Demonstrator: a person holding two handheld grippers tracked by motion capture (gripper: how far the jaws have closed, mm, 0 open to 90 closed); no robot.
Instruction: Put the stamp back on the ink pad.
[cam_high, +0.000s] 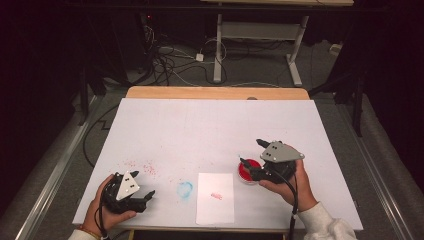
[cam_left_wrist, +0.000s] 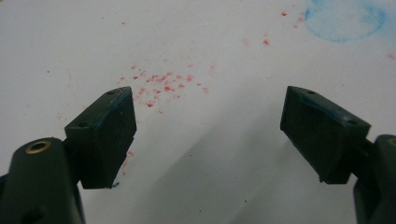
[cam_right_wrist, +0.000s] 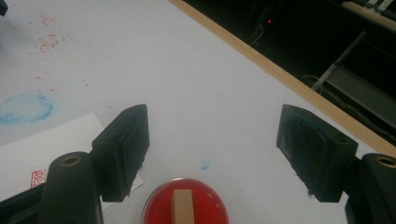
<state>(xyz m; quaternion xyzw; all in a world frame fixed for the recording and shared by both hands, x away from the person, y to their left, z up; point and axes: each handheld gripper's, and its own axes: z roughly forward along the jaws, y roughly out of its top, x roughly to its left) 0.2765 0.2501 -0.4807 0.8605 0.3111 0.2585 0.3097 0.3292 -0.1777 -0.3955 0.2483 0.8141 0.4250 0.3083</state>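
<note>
A round red ink pad (cam_right_wrist: 184, 205) lies on the white table with a small wooden stamp (cam_right_wrist: 183, 204) standing upright in it. My right gripper (cam_right_wrist: 212, 126) hovers just over it, jaws wide apart, and neither pad touches the stamp. From above, the right gripper (cam_high: 251, 152) sits over the ink pad (cam_high: 248, 172) at the right. A white sheet of paper (cam_high: 215, 197) lies near the front edge and bears a small red stamp print (cam_high: 216, 196). At the front left my left gripper (cam_high: 144, 184) rests low and open, with nothing between its fingers (cam_left_wrist: 107, 135).
A round blue smudge (cam_high: 185, 189) stains the table left of the paper, and red specks (cam_left_wrist: 161, 86) are scattered ahead of the left gripper. The table's wooden far edge (cam_high: 215, 92) borders a dark floor with cables and a desk frame.
</note>
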